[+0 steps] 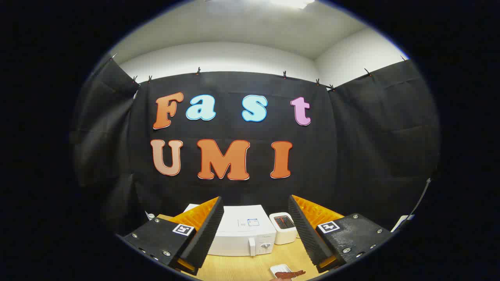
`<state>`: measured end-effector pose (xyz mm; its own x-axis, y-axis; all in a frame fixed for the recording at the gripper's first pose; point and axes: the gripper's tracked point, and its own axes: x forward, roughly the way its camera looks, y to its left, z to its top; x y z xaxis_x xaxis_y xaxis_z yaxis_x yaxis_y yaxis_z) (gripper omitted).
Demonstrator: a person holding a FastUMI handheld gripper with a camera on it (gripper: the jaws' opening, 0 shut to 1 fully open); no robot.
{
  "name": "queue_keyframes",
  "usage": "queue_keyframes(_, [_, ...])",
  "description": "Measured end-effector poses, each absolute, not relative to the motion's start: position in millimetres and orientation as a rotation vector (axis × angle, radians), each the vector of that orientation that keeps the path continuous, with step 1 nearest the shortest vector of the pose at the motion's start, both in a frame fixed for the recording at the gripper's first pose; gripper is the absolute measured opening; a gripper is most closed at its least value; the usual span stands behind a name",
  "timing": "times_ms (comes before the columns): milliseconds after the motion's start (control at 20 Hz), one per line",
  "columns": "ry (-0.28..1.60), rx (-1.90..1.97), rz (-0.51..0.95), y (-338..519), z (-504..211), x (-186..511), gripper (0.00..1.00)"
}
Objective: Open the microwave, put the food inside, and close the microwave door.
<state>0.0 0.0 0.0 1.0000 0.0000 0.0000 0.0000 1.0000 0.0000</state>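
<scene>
The gripper (256,234) was held high and level, its fingers spread wide with nothing between them. Just below them, at the bench's (242,269) near edge, lay the food (287,273) on a small tray. Beyond the fingers, straight ahead, stood the microwave (244,230), door closed, beside a toaster (284,227).

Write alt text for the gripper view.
The tongs hang open above a wooden table, holding nothing, with a closed white microwave beyond them. A small white toaster stands beside the microwave, and a white dish of brown food lies on the table nearer the tongs.
</scene>
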Motion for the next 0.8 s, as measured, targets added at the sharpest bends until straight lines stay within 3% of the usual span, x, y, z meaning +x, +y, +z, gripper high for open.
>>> queue_keyframes(800, [-0.026, 0.009, 0.037, 23, -21, 15, 0.99])
